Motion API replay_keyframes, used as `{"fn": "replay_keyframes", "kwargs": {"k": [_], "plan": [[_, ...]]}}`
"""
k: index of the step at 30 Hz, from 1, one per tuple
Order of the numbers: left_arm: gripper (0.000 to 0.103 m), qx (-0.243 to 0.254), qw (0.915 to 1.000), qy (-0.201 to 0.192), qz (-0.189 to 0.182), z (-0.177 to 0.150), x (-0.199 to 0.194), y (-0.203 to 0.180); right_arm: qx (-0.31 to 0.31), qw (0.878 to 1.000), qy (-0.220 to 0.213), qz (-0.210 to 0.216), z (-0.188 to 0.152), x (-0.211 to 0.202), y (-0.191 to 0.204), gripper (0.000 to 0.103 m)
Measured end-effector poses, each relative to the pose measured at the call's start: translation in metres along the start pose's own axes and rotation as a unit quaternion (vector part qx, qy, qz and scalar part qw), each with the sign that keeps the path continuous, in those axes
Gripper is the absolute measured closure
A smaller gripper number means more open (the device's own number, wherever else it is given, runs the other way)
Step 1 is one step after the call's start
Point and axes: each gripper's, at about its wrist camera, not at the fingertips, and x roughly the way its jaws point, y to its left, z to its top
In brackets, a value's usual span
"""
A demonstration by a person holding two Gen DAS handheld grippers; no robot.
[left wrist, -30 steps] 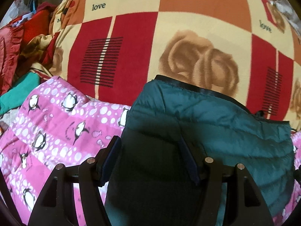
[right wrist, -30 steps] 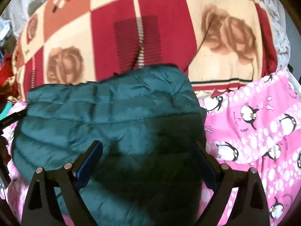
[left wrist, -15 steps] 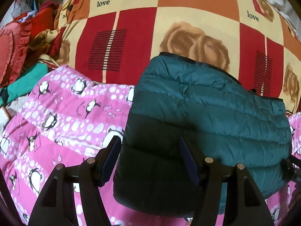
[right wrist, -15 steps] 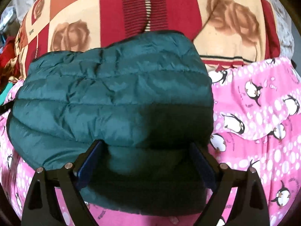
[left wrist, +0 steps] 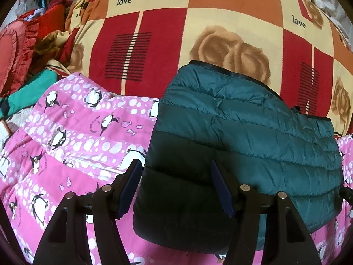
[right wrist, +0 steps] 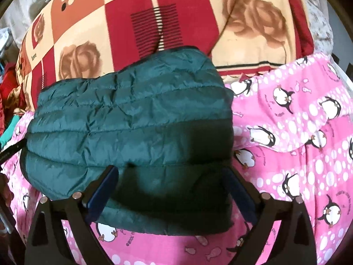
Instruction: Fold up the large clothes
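A red and cream rose blanket [left wrist: 167, 50] covers the far side. A pink penguin quilt [left wrist: 72, 132] overlaps its near edge. The folded teal puffer jacket [right wrist: 132, 119] lies across both. The left gripper [left wrist: 176, 187] and right gripper [right wrist: 172, 190] stand spread above it; the right's jaws just widened.

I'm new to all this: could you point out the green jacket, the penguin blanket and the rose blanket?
Jacket [left wrist: 253, 132]: left wrist view, quilted top panel.
Penguin blanket [right wrist: 297, 132]: right wrist view, pink part beside the jacket.
Rose blanket [left wrist: 163, 50]: left wrist view, red square.

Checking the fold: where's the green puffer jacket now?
In both wrist views the green puffer jacket lies folded on the pink penguin blanket, its far edge against the rose-patterned blanket.
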Motion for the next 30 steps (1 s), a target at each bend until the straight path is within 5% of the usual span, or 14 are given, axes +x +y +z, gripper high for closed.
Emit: {"fn": "replay_keyframes", "kwargs": {"k": [14,30], "plan": [[0.064,-0.006,1.0000,0.003,-0.003,0.004,0.003,-0.002,0.011,1.000,-0.005,-0.016,0.005,0.000,0.002,0.002],[0.064,0.024,0.9991,-0.035,0.003,-0.002,-0.030,-0.025,-0.019,0.999,-0.010,-0.042,-0.001,-0.014,0.039,0.002]]}}
